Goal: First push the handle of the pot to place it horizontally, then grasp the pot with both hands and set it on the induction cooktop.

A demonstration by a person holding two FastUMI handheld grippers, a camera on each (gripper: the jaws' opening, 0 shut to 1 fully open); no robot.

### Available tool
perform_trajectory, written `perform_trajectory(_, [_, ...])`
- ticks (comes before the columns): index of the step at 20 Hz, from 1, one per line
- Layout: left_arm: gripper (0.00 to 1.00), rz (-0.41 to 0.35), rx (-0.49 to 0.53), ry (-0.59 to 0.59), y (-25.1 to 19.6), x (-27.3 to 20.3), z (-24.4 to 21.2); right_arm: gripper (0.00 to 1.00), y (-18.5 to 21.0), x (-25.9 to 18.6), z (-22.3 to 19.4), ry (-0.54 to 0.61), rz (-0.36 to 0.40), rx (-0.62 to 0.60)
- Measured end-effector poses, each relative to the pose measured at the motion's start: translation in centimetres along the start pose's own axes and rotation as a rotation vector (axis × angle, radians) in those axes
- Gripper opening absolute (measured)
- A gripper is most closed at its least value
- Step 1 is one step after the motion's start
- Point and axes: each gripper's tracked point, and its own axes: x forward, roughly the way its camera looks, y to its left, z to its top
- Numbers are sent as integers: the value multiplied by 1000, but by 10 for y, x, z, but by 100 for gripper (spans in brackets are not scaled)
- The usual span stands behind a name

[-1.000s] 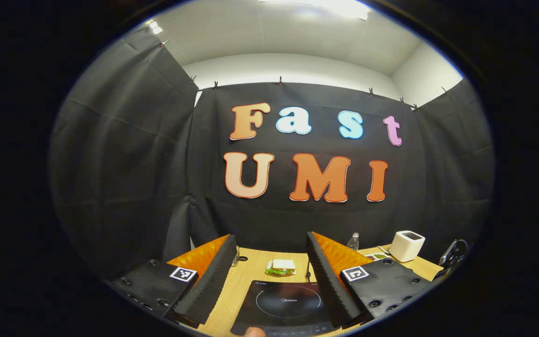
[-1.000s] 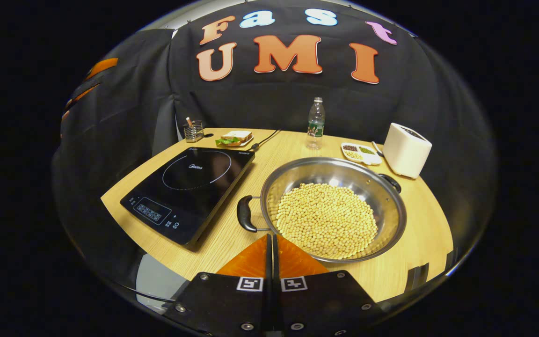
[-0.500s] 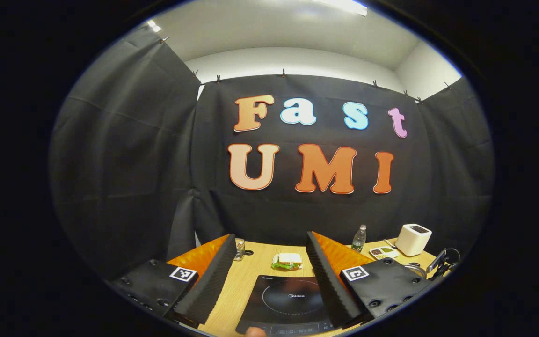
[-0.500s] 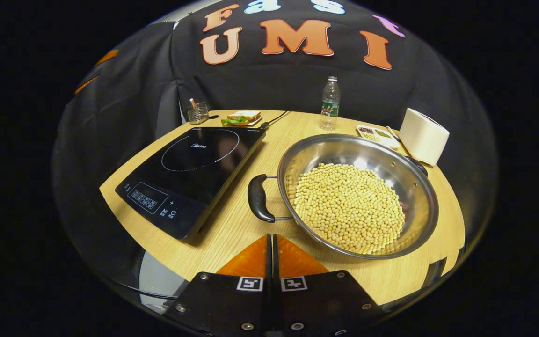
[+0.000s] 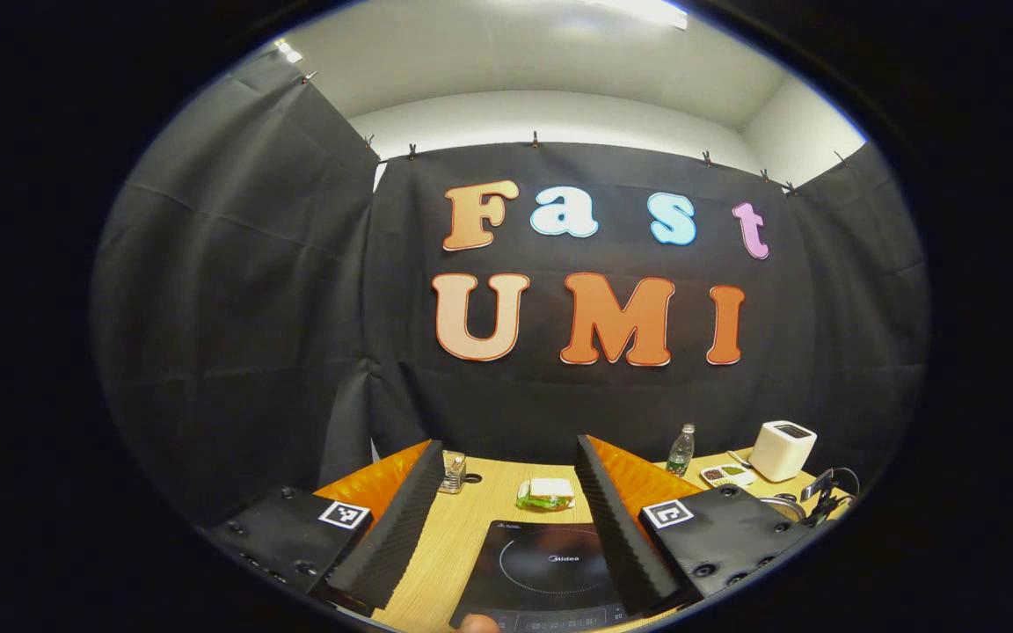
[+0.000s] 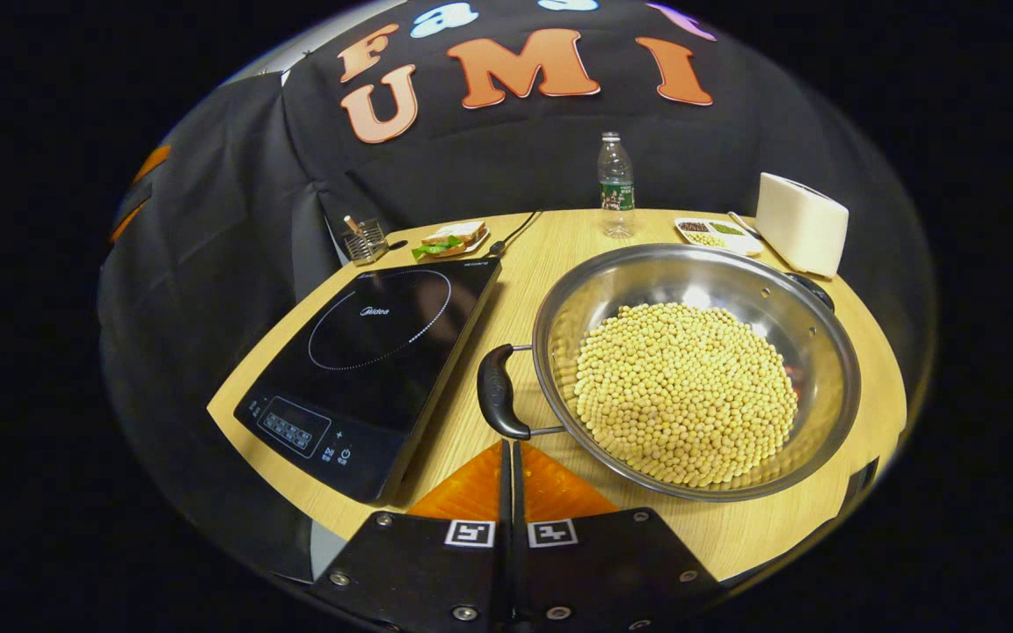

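Hovering over the tabletop [image 6: 550,264], the right claw [image 6: 507,450] was pressed closed on nothing, its tips just short of the pot's near handle [image 6: 498,403].
Left of that claw lay the induction cooktop [image 6: 366,352]; ahead and to its right sat the steel pot [image 6: 691,369], filled with pale beans [image 6: 682,391], beside the cooktop and not on it, its far handle [image 6: 810,288] towards the white box [image 6: 801,224]. The left claw [image 5: 506,475] stood wide, fingers spread either side of the cooktop [image 5: 550,571] below, a sandwich [image 5: 549,492] beyond and a bottle [image 5: 681,450] to its right.
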Motion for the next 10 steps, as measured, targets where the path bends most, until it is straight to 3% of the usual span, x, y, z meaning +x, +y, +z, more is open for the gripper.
perform_trajectory(4, [97,-3,0,0,-1,0,1,0,-5,1,19,-53,-21,19])
perform_trajectory(10, [98,-4,-3,5,1,0,0,0,-1,6,14,-41,-31,-26])
